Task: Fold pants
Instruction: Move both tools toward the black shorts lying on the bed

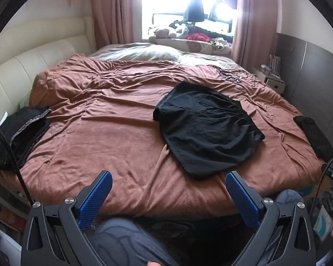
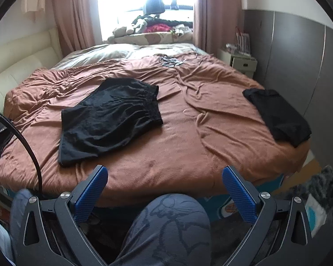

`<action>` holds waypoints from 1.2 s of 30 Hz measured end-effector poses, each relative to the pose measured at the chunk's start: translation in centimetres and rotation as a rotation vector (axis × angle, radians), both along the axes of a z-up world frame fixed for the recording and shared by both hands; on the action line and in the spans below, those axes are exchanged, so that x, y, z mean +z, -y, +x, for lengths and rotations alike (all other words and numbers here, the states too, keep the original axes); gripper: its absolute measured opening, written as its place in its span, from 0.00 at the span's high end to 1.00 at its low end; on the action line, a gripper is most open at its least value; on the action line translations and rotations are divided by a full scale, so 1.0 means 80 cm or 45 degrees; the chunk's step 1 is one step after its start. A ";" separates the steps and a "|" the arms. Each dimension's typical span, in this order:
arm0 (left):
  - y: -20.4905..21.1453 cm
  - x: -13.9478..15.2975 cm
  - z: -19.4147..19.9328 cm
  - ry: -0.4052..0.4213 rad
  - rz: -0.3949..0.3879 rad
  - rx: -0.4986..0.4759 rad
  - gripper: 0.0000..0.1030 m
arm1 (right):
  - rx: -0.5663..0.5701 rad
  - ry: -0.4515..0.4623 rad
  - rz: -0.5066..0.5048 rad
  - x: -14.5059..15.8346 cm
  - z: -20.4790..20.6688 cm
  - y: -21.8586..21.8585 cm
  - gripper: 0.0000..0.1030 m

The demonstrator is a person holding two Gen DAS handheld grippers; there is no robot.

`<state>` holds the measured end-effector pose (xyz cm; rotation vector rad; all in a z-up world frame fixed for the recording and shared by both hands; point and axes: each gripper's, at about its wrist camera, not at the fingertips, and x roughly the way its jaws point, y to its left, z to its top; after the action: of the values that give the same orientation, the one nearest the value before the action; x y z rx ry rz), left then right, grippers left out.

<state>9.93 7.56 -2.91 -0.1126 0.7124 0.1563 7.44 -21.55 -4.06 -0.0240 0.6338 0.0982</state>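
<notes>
black shorts (image 1: 207,126) lying flat on rust-brown bedspread (image 1: 113,119); left gripper (image 1: 168,182) and right gripper (image 2: 164,177) both spread apart, holding nothing.

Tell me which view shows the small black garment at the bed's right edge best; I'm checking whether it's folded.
The right wrist view: the folded black garment lies whole and unobstructed there. The left wrist view catches it only small and distorted at the frame's right edge.
</notes>
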 end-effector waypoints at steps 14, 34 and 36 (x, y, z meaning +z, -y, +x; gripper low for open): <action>-0.011 -0.045 0.061 -0.112 0.122 -0.014 0.00 | -0.022 0.049 0.071 -0.016 0.072 0.001 0.00; -0.049 -0.101 0.115 -0.187 -0.175 0.101 0.12 | 0.190 -0.115 0.106 -0.067 0.178 -0.005 0.00; -0.050 -0.102 0.117 -0.183 -0.186 0.094 0.12 | 0.191 -0.099 0.120 -0.070 0.186 -0.002 0.00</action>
<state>19.32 11.53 -11.04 -0.2696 0.8630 0.1842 22.31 -21.37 -9.67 0.0233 0.7045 0.2753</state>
